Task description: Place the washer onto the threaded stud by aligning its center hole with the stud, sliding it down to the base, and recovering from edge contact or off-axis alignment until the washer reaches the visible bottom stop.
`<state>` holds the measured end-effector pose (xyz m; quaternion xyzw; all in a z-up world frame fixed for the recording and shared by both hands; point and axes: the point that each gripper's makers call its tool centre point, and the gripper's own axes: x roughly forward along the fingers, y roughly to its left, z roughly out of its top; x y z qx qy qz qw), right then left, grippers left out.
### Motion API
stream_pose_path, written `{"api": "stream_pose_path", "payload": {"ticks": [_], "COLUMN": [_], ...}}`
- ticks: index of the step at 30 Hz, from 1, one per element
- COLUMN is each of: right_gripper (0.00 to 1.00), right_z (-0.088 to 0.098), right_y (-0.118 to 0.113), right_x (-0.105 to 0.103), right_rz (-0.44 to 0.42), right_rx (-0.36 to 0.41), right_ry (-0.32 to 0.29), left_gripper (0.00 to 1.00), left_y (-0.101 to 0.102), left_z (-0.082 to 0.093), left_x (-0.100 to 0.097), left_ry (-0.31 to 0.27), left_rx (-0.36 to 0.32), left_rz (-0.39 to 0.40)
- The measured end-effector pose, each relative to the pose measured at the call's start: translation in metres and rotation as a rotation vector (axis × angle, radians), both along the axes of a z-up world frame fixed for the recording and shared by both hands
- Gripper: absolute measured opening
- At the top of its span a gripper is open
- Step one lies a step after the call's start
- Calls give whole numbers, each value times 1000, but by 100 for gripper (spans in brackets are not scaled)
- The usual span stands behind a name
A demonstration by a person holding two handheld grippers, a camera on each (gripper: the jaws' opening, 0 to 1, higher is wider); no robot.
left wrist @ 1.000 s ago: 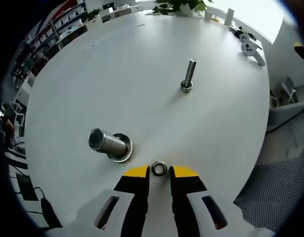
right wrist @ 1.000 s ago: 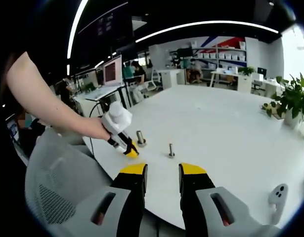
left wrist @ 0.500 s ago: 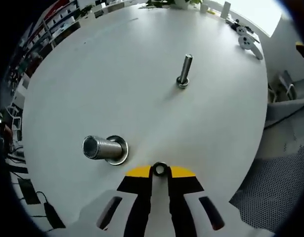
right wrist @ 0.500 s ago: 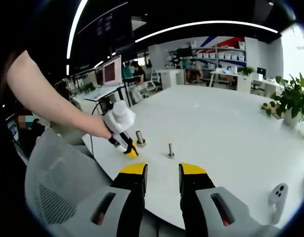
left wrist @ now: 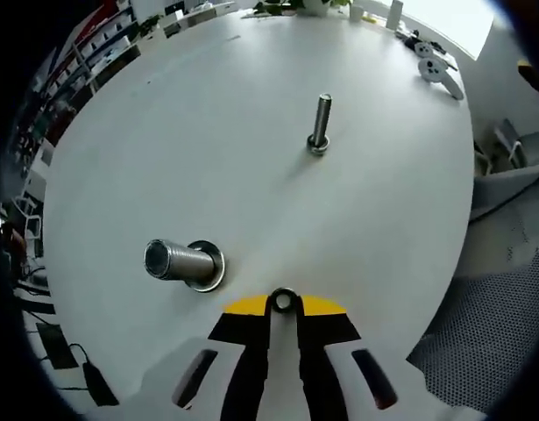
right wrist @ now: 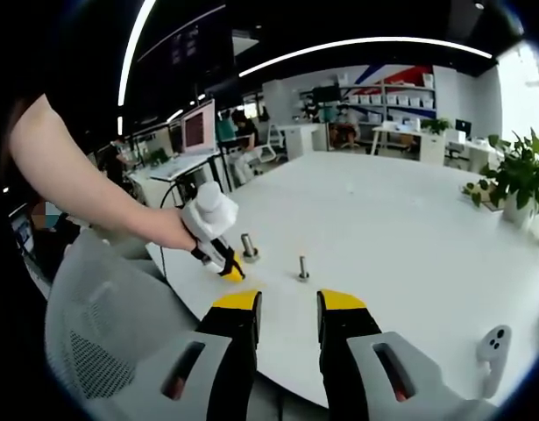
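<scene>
left claw [left wrist: 283, 305]: jaws together on the washer [left wrist: 283, 302], low over the table [left wrist: 208, 132] | thin threaded stud [left wrist: 320, 123] upright, well ahead and slightly right of the tips; thick stud [left wrist: 177, 262] near on the left | right claw [right wrist: 288, 303]: apart, empty, well back from the studs; left is nearer

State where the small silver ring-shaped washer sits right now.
In the left gripper view, the small silver washer is pinched between the left gripper's yellow tips, just right of the wide threaded stud.
</scene>
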<state>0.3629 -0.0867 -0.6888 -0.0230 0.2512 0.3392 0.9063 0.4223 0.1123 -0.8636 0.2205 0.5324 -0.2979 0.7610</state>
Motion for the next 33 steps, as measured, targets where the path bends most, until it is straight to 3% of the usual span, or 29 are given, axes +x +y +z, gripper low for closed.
{"api": "stream_pose_path", "payload": {"ticks": [5, 20, 33], "right_gripper": [28, 30, 30], "right_z": [2, 5, 6], "right_y": [1, 4, 5], "right_x": [0, -1, -1], "right_rz": [2, 8, 12], "right_rx": [11, 36, 39], "right_ry": [-4, -2, -7], "left_gripper": [9, 9, 9], "left_y": [-2, -43, -67], "left_z": [19, 80, 96], "left_x": [10, 28, 47], "left_ry": [-60, -162, -158], "left_rx": [-37, -125, -100], "left_rz": [38, -31, -137]}}
